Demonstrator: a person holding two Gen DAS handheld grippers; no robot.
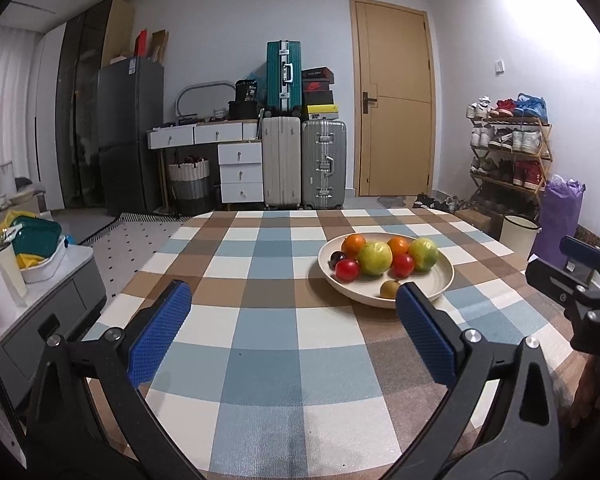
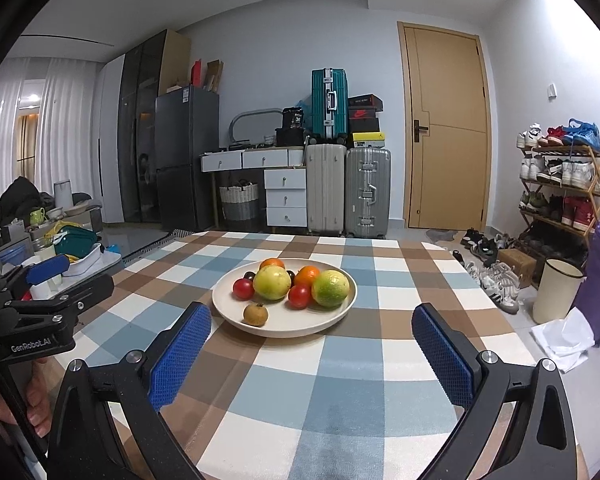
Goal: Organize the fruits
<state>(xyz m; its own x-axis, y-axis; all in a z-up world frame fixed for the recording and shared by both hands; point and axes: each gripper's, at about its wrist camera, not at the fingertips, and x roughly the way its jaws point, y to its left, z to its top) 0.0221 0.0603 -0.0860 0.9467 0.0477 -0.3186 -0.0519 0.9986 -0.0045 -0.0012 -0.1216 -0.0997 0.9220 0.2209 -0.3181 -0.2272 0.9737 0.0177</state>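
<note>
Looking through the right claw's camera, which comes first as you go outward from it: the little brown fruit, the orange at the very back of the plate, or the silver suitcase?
From the right claw, open and holding nothing:
1. Small brown fruit, at the plate's near rim, slightly left.
2. Back orange, at the plate's far side.
3. Silver suitcase, against the far wall beside the door.

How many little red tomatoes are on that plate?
2. One tomato lies at the left of the plate, beside the yellow-green fruit; the other tomato sits near the middle, between the two green fruits. Another could be hidden behind the bigger fruit.
</note>
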